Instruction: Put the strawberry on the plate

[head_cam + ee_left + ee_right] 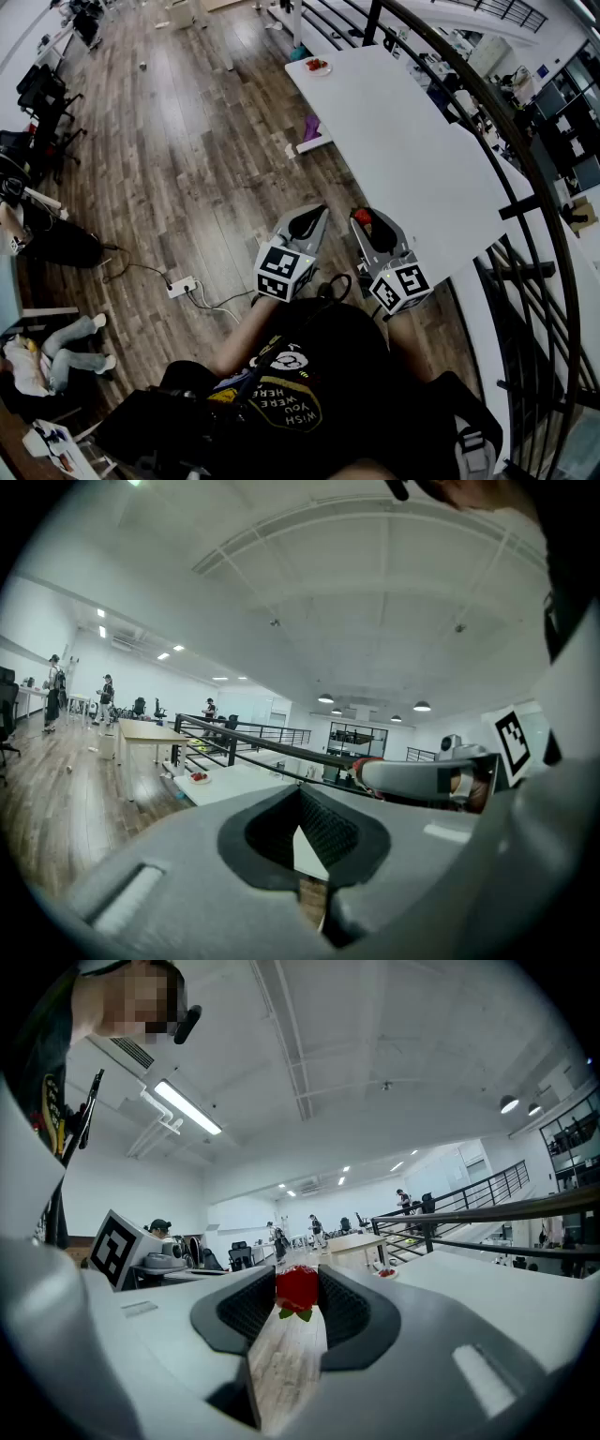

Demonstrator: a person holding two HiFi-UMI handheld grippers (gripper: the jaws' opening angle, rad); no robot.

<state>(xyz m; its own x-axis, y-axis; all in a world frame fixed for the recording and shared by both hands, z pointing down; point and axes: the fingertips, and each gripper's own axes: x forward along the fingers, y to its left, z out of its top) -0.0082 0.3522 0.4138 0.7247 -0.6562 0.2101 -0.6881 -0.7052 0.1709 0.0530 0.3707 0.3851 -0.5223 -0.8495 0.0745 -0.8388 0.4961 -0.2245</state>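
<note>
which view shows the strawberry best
The right gripper view: the strawberry sits large and centred between the fingers, red body and green leaves clear. The head view shows only a small red dot; the left gripper view, just a red sliver.

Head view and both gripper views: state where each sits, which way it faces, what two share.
Head view: on the person's head, facing steeply down at the white table; shows torso, left gripper, right gripper.
Left gripper view: on the left gripper, along its shut, empty jaws toward the plate; right gripper at right.
Right gripper view: on the right gripper, along jaws clamping the strawberry.
Shared: both gripper views show the plate.
</note>
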